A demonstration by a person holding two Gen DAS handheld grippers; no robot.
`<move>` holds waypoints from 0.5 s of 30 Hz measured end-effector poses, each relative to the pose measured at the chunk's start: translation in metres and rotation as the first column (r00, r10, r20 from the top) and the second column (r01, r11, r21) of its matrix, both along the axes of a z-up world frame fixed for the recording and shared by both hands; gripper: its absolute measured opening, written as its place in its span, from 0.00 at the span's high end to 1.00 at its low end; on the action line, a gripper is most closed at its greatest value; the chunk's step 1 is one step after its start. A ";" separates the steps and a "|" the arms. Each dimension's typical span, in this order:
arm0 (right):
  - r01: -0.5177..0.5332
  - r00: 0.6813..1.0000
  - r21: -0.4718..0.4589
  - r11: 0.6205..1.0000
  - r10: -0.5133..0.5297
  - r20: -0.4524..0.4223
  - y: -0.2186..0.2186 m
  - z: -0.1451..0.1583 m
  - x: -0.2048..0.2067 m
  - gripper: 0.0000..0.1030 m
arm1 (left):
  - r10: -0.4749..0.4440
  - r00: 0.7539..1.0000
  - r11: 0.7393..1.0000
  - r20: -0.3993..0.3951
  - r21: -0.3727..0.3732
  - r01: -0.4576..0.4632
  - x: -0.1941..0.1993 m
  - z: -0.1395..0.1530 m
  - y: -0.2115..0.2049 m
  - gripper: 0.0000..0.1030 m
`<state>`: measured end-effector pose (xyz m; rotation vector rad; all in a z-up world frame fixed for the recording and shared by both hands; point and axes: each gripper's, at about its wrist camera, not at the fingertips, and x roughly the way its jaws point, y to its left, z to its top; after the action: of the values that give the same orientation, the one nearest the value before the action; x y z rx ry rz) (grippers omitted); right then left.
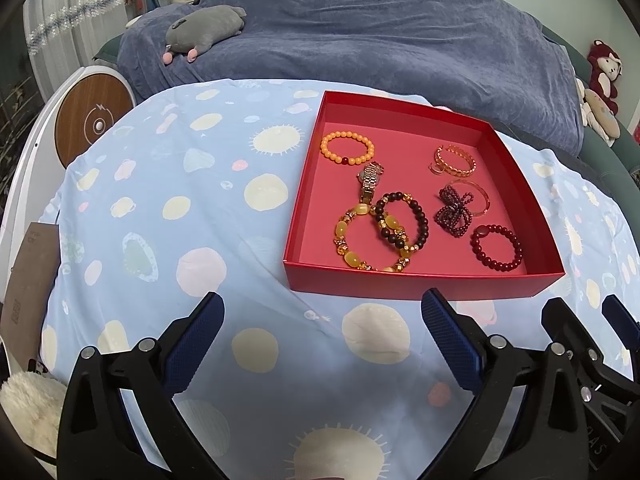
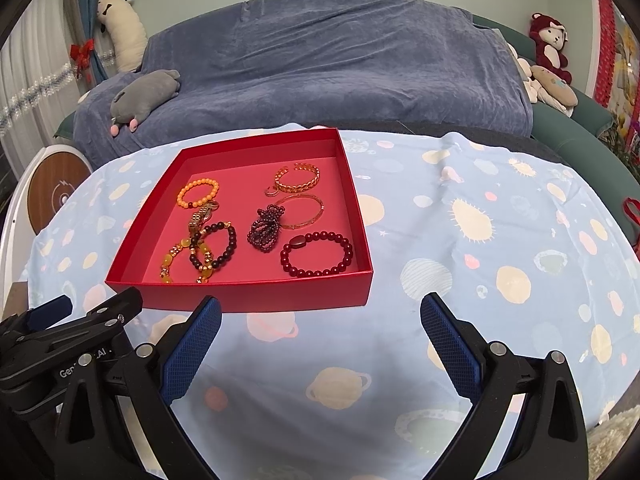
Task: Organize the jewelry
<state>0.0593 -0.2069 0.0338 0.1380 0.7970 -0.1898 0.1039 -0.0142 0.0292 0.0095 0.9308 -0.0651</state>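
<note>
The red box [image 1: 420,280] sits on the counter [image 1: 160,200] ahead of your left tool [image 1: 322,324] and a little to its right; from your right tool [image 2: 320,320] it lies ahead and to the left. All the jewelry you can see is inside it. Nearest your tools, along the front wall, you have the yellow bead bracelet [image 1: 348,258] with the dark bead bracelet [image 1: 400,220] lying across it, and toward the right corner the dark red bead bracelet [image 2: 316,254]. Behind those sit the gold watch [image 1: 370,180], touching the yellow bracelet's far edge, and the bunched garnet strand [image 2: 266,228], which overlaps the thin gold bangle [image 2: 304,212]. Farthest from you are the orange bead bracelet [image 1: 347,148] on the left and the gold chain cuff [image 2: 298,178] on the right.

Both of your tools hang above the patterned blue cloth [image 2: 460,240] with their blue-padded fingers spread wide, holding nothing, well short of the box. In the right wrist view, your left tool shows at the lower left, and its body carries white lettering that starts "Gen" and ends "AI"; the middle is hidden.

Past the counter lies a sofa under a blue blanket [image 2: 320,60] with a grey plush [image 1: 206,28] on it
</note>
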 end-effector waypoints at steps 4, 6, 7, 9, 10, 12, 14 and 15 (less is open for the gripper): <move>-0.003 1.000 -0.001 1.000 0.003 -0.001 0.003 0.000 0.001 0.07 | 0.004 1.000 1.000 0.000 0.002 -0.004 0.001 0.000 0.000 0.08; -0.004 1.000 0.000 1.000 0.004 0.000 0.003 0.000 0.001 0.07 | 0.009 1.000 1.000 0.002 0.007 -0.009 0.001 0.000 0.000 0.08; -0.005 1.000 0.000 1.000 0.005 0.000 0.004 0.000 0.001 0.07 | 0.014 1.000 1.000 0.004 0.009 -0.014 0.001 0.000 0.000 0.08; -0.007 1.000 0.001 1.000 0.007 0.000 0.005 0.000 0.001 0.07 | 0.021 1.000 1.000 0.007 0.012 -0.021 0.001 0.000 0.001 0.08; -0.009 1.000 0.001 1.000 0.009 0.000 0.006 0.000 0.001 0.07 | 0.025 1.000 1.000 0.007 0.014 -0.025 0.001 0.000 0.001 0.08; -0.011 1.000 0.000 1.000 0.011 0.000 0.007 -0.001 0.002 0.07 | 0.031 0.999 0.999 0.011 0.019 -0.031 0.001 0.001 0.001 0.08; -0.011 1.000 0.002 1.000 0.011 -0.002 0.008 -0.001 0.002 0.07 | 0.032 0.999 0.999 0.013 0.024 -0.032 0.001 0.001 0.001 0.08; -0.011 1.000 0.001 1.000 0.011 -0.002 0.008 -0.001 0.002 0.07 | 0.032 0.999 0.999 0.014 0.026 -0.032 0.001 0.001 0.000 0.08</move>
<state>0.0617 -0.1993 0.0325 0.1347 0.7996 -0.1789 0.1049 -0.0138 0.0302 0.0193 0.9180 -0.0230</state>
